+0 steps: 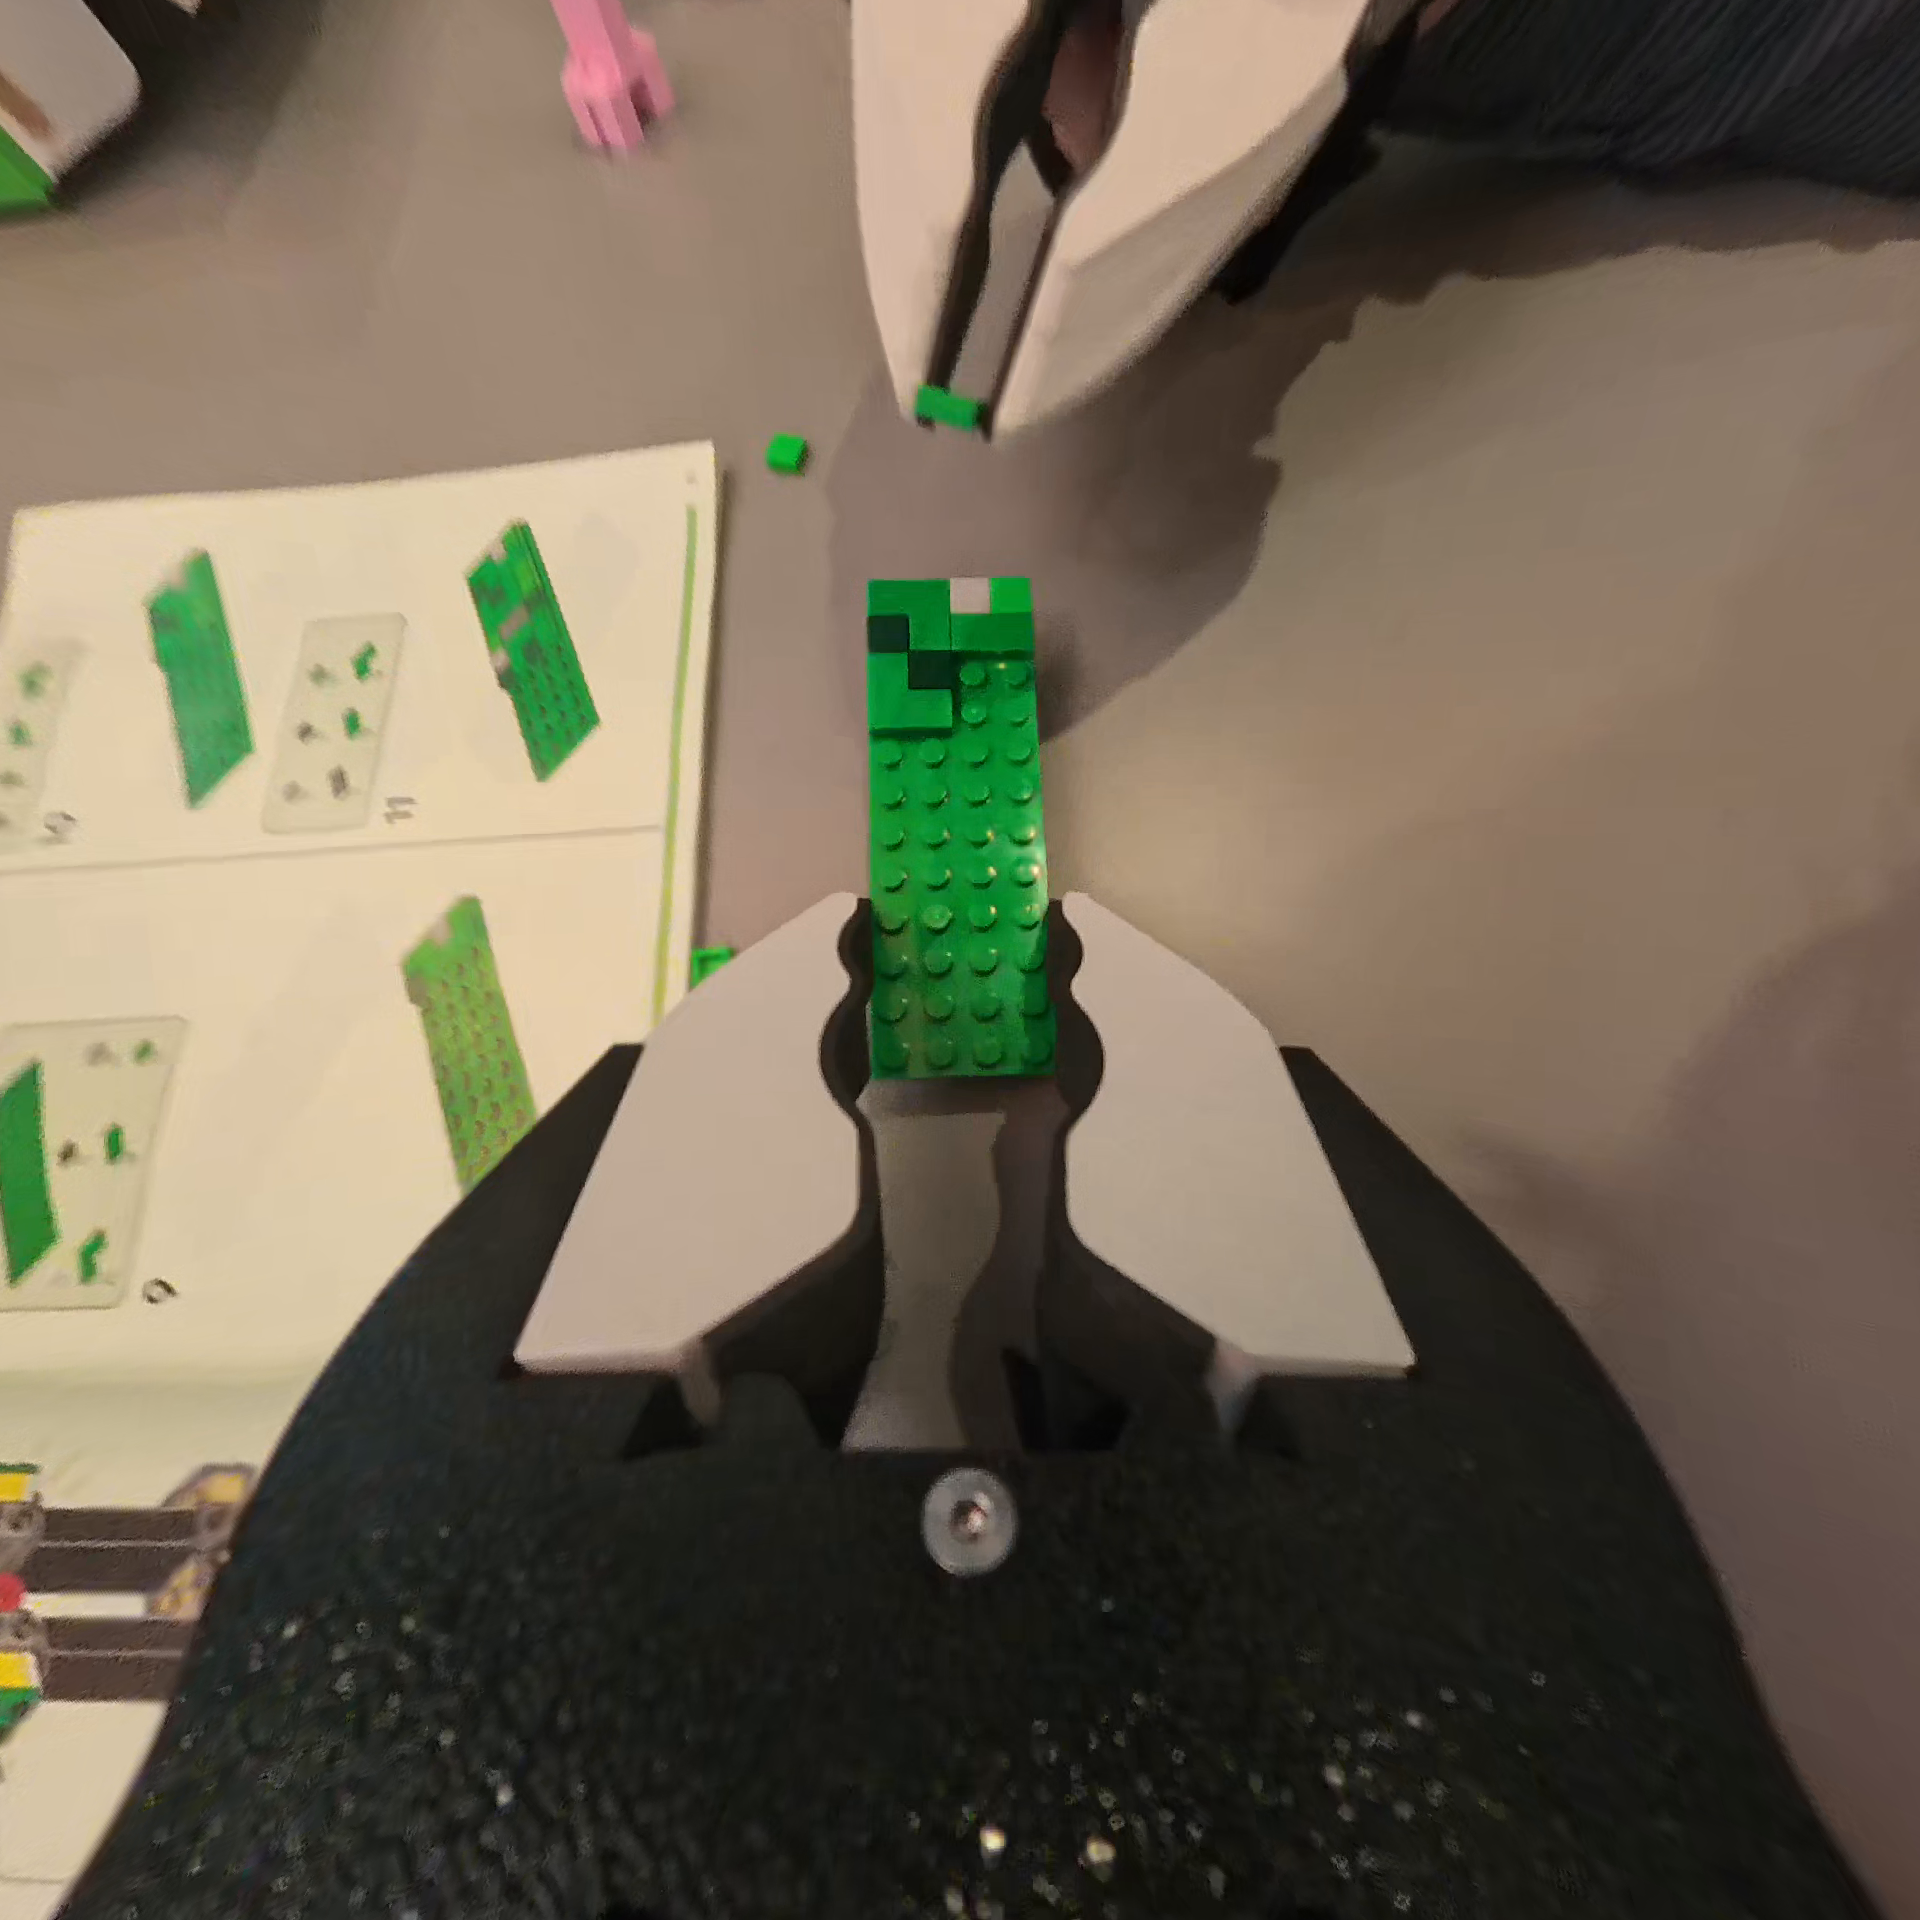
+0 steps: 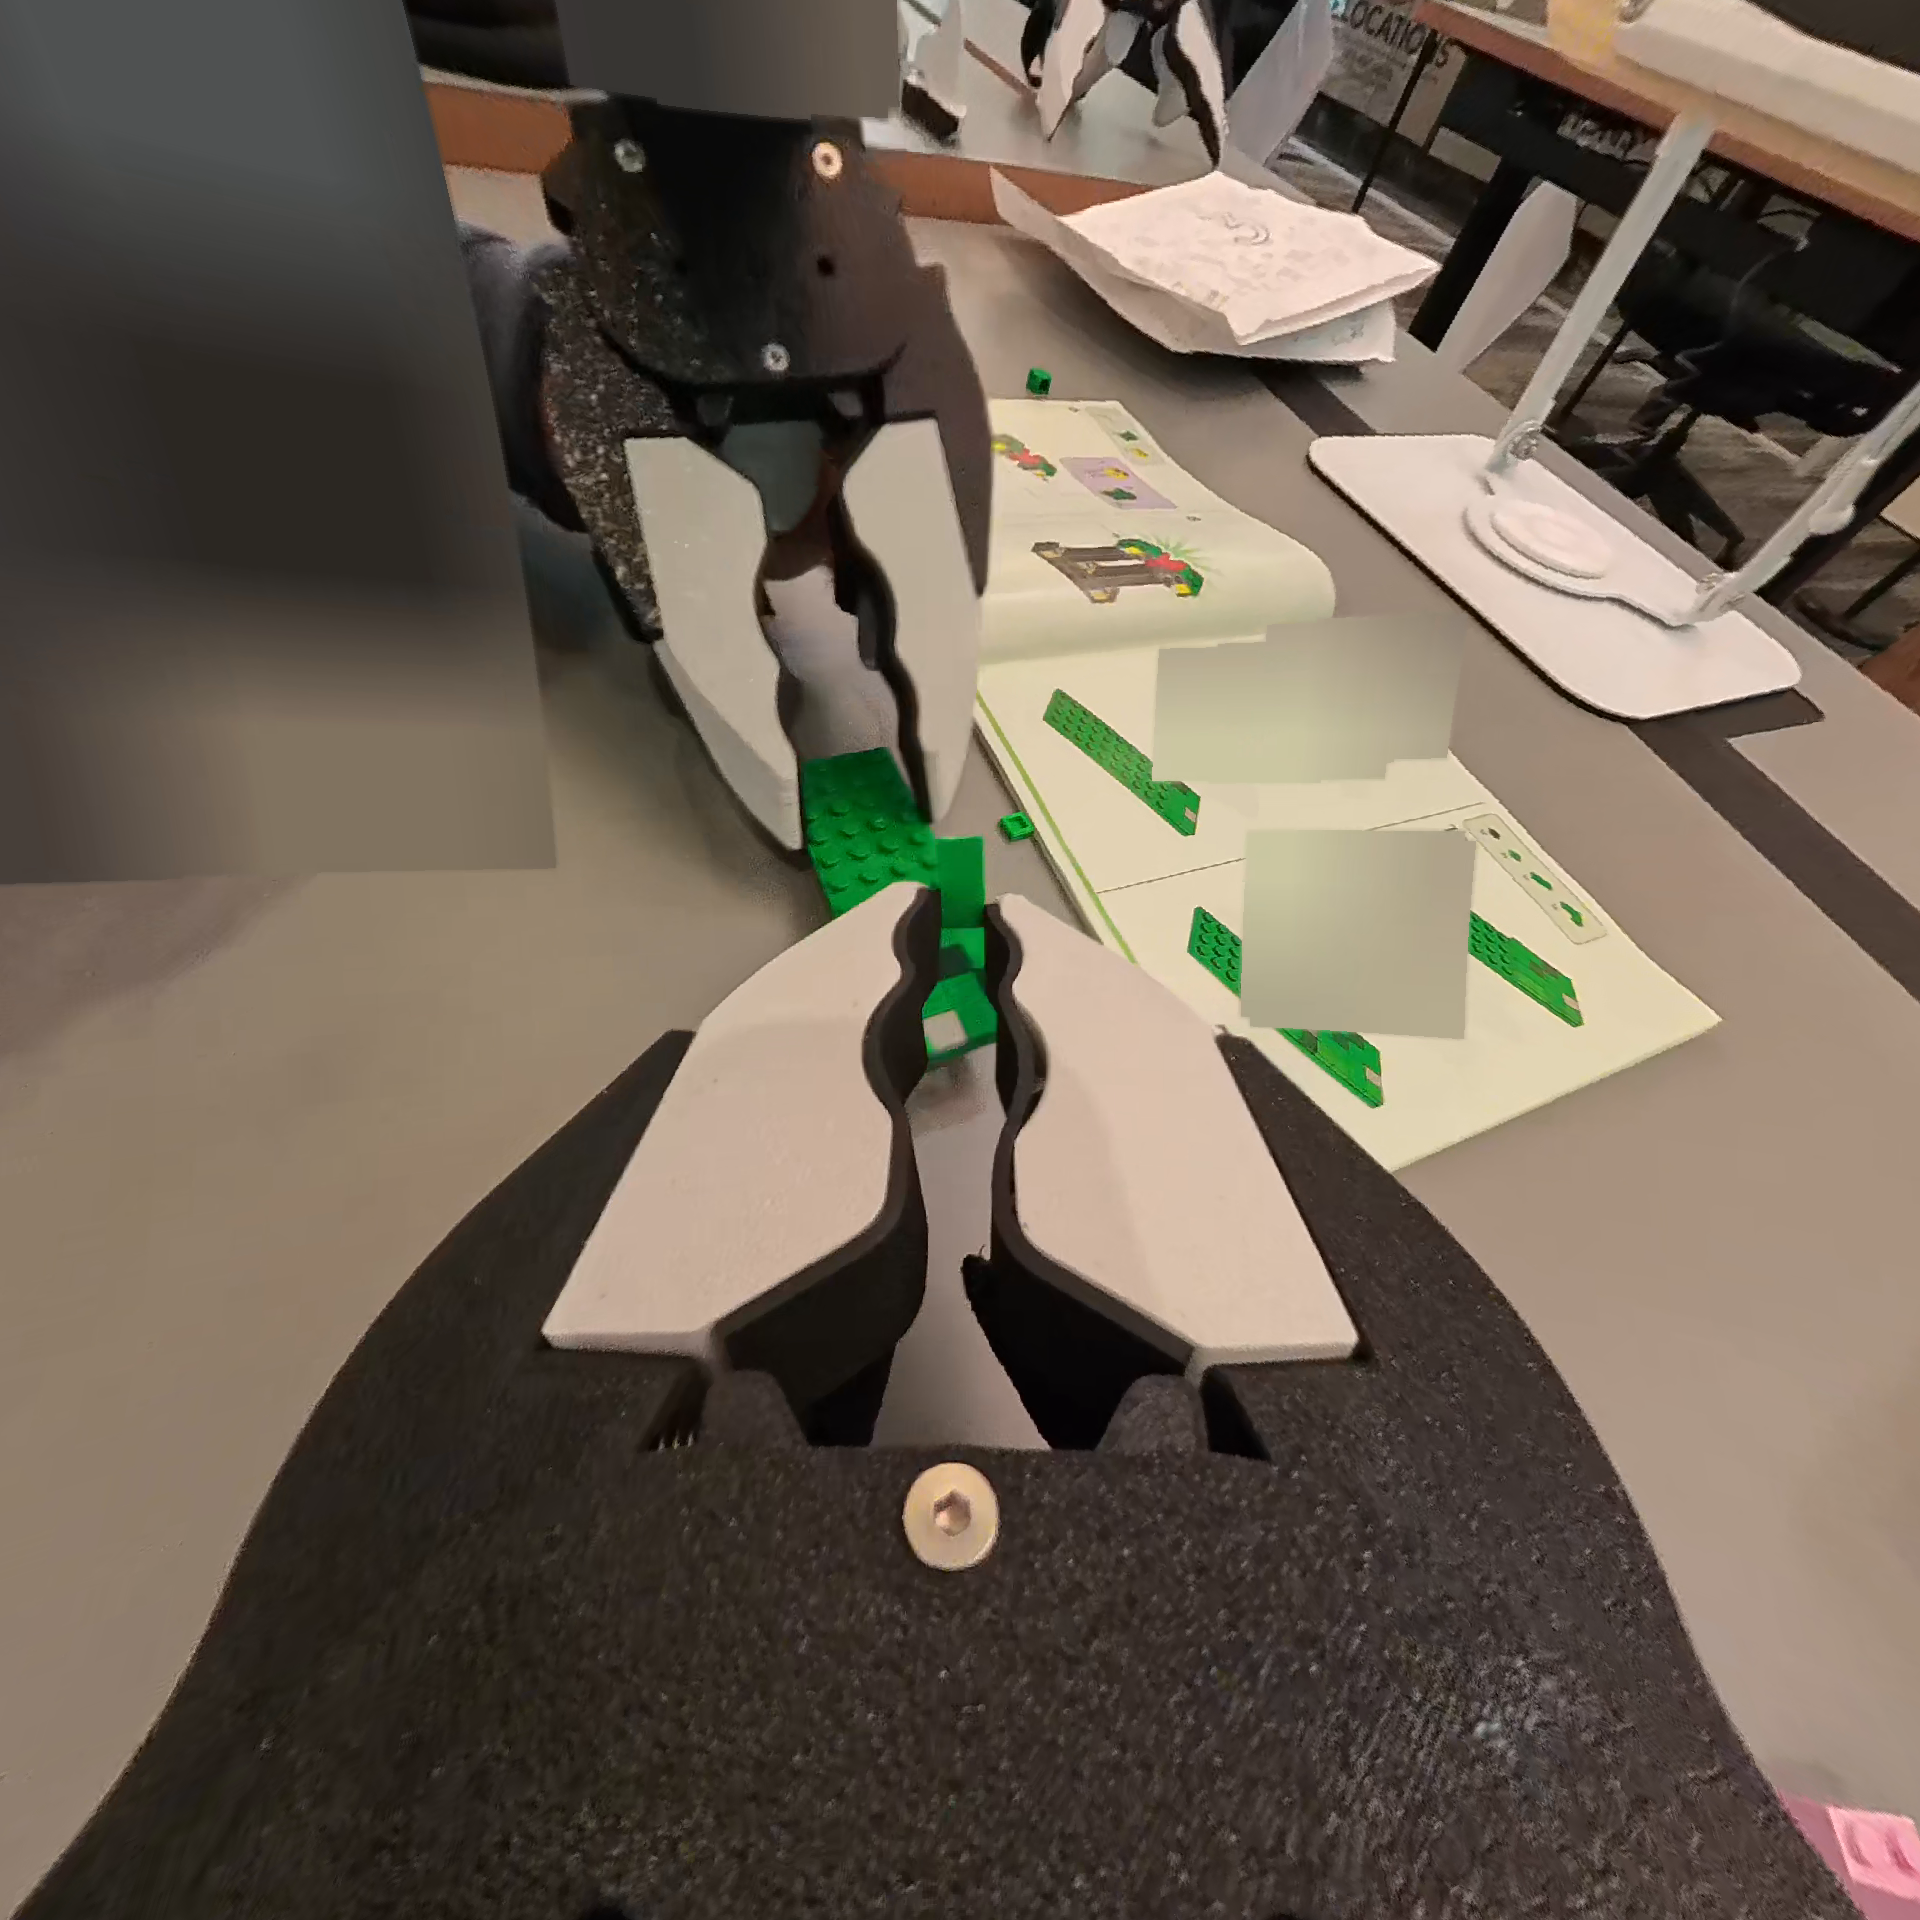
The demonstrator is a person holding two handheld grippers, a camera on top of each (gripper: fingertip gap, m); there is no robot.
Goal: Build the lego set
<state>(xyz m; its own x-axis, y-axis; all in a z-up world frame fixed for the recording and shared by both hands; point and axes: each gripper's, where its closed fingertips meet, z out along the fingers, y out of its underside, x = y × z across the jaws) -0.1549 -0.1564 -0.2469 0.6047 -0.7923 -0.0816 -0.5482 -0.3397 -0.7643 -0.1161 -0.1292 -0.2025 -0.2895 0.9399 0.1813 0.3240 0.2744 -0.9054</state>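
Gripping the near end of the long green studded plate (image 1: 961, 883), the left claw (image 1: 961, 935) has its two grey fingers closed against the plate's long sides, and the plate lies flat on the grey worktop (image 1: 1507, 727), stretching away from the camera. Smooth tiles in several greens, plus one grey one, cover the plate's far end. Beyond that end the right claw (image 1: 951, 410) points down at the worktop, nearly closed, pinching a small green piece (image 1: 948, 405) at its tips. Its own wrist view shows the narrow gap between its fingers (image 2: 821, 1039), with the tiled end of the plate (image 2: 961, 997) behind. Another small green piece (image 1: 785, 454) lies loose just beside it. An open instruction booklet (image 1: 343, 831) lies beside the plate, and a pink Lego figure (image 1: 613, 83) stands farther off.
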